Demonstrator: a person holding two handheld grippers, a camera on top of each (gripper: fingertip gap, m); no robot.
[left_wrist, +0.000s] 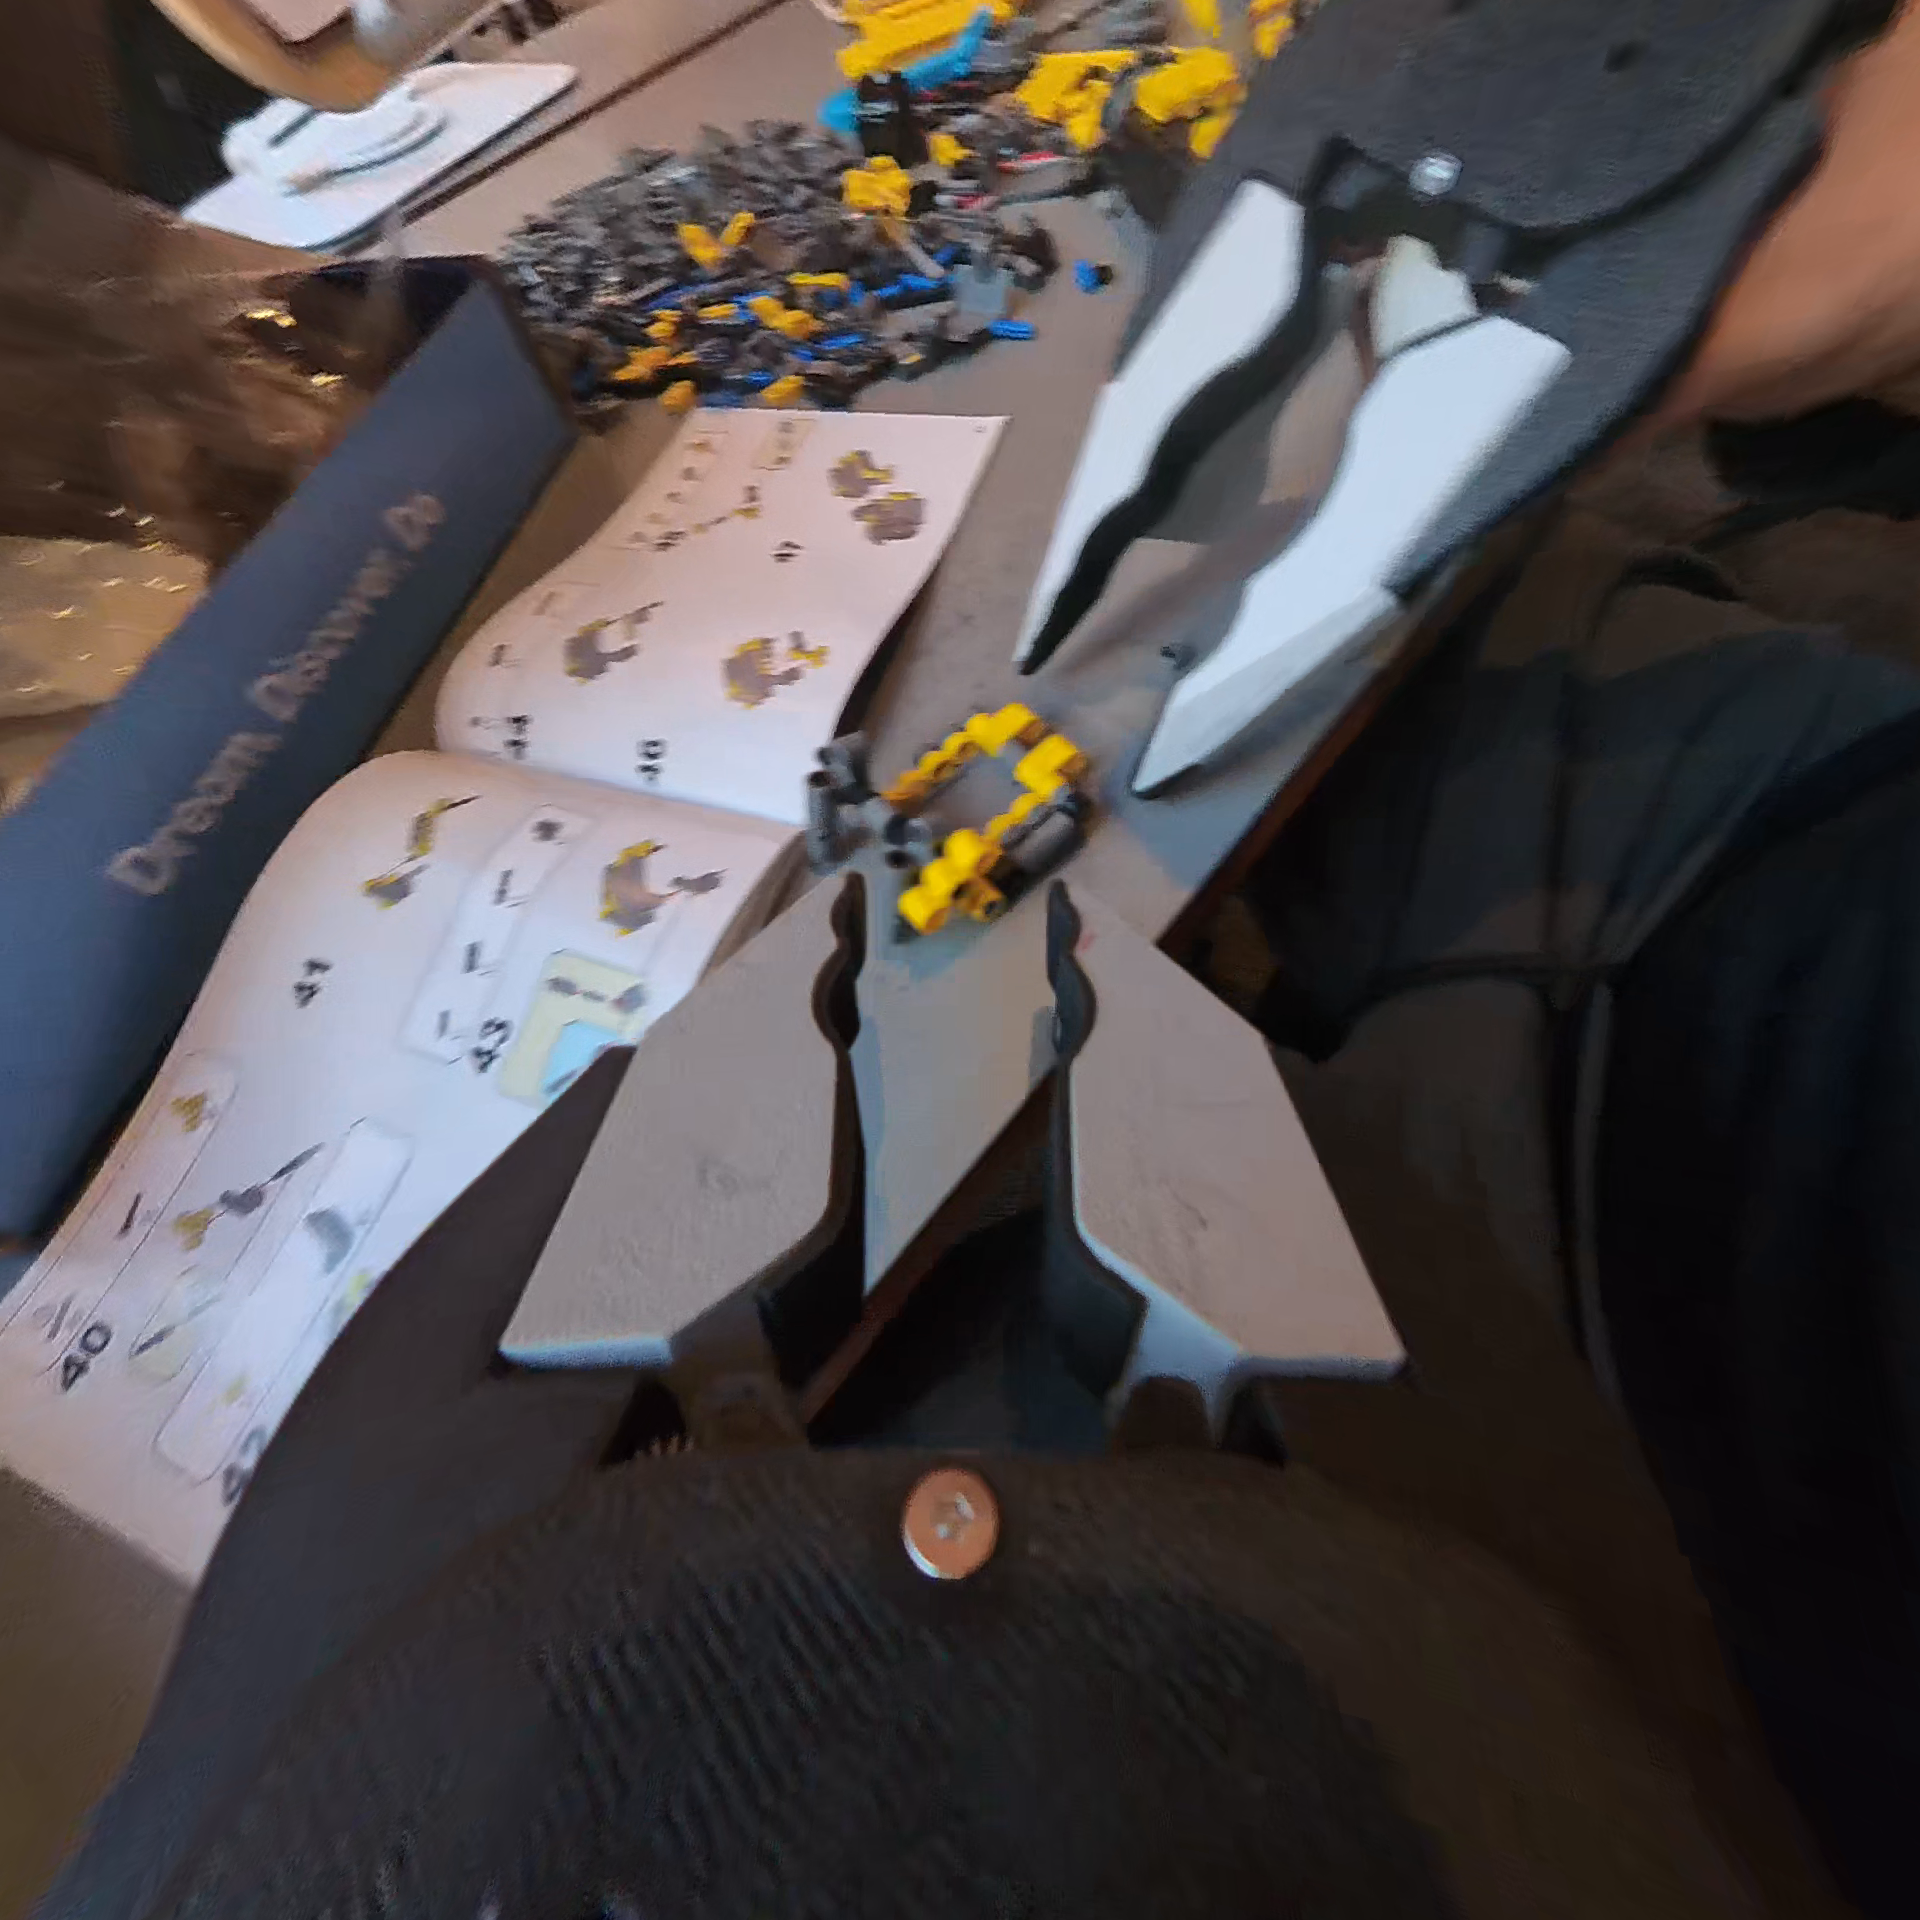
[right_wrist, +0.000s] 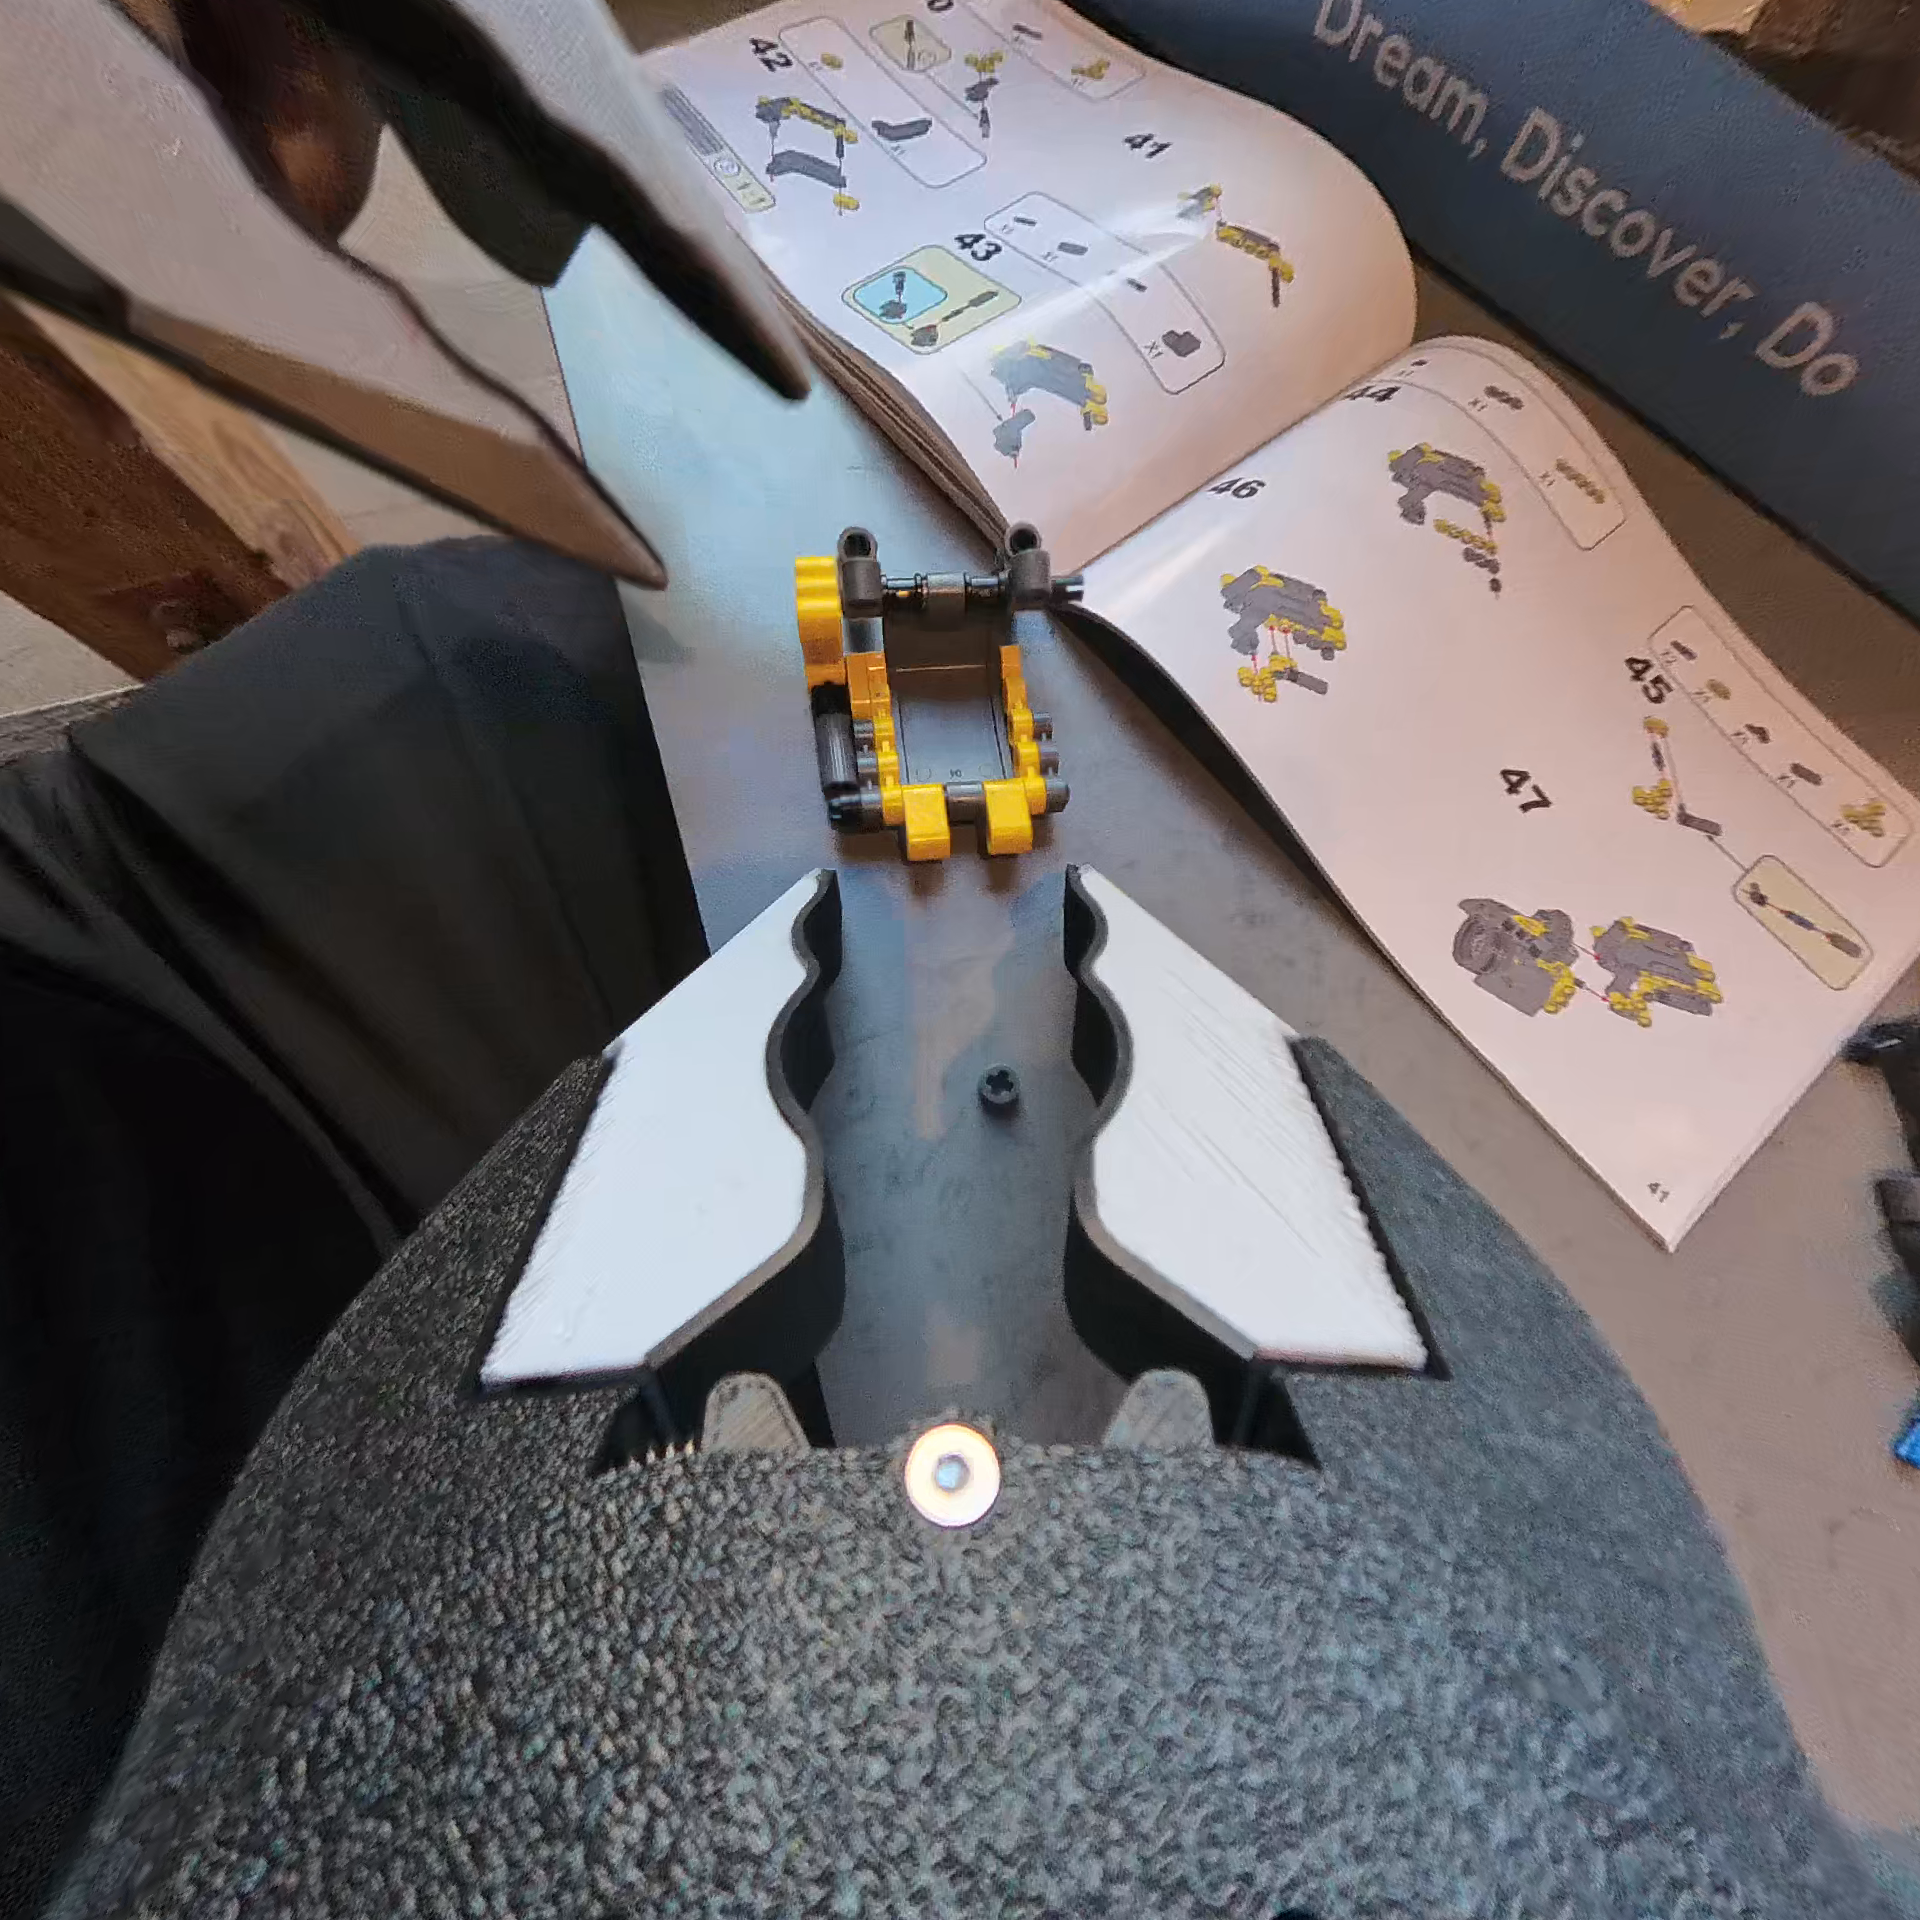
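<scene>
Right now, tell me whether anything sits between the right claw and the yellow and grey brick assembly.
Nothing visible does. The right claw is open, and only bare table separates it from the brick assembly. A small black pin lies between its fingers.

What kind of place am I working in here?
Most likely a hobby or work table set up for building a brick model: an open instruction booklet lies on the grey tabletop, a half-built yellow and grey assembly sits beside it, and a heap of loose pieces lies farther back.
</scene>
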